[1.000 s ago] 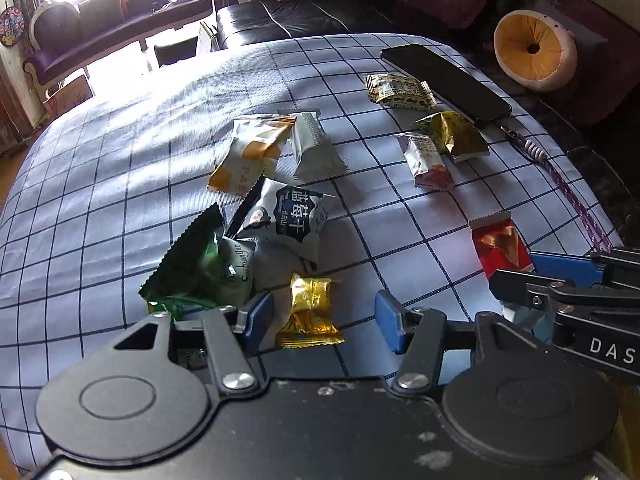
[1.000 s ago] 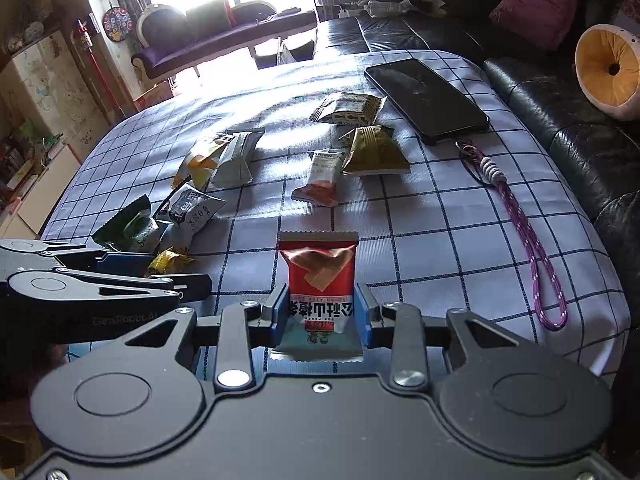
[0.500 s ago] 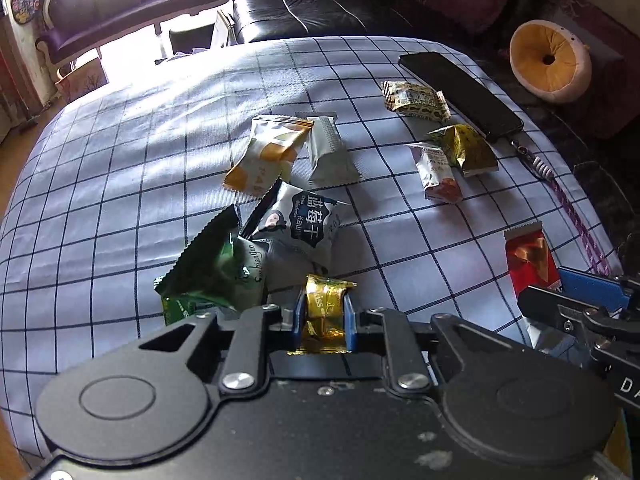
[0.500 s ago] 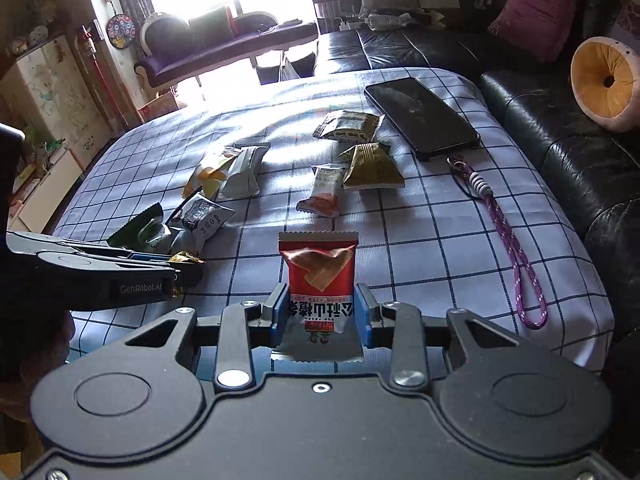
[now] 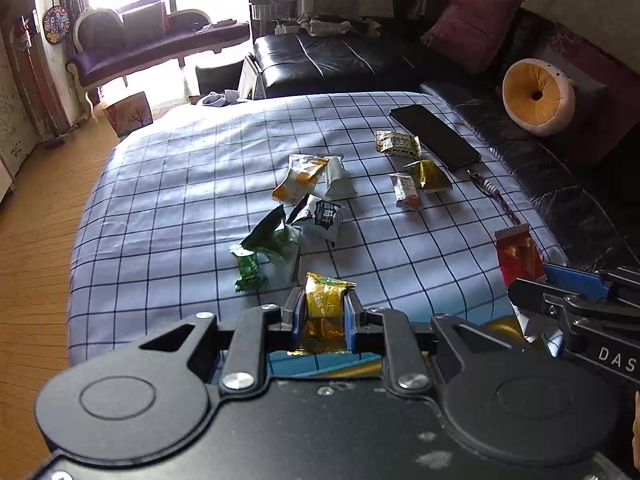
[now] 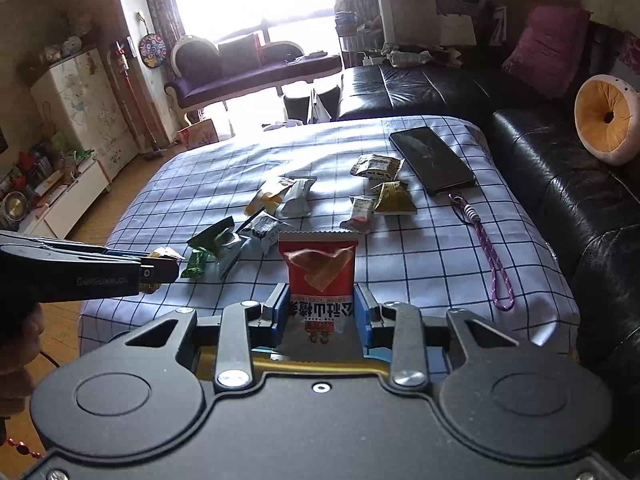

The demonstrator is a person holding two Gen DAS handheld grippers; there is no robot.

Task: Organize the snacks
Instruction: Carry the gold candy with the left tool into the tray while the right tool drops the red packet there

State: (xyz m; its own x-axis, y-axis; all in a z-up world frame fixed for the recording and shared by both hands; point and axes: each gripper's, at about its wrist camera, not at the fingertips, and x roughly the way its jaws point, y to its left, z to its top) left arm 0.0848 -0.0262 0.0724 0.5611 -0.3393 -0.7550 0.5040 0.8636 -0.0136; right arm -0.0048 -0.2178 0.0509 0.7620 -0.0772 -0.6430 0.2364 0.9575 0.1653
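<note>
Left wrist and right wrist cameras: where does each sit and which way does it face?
Left wrist: on the left gripper, facing across the checked tablecloth toward the sofa; its fingers clamp a gold candy.
Right wrist: on the right gripper, facing likewise; it clamps a red snack packet.
Shared: phone, snack pile, each other's gripper.
</note>
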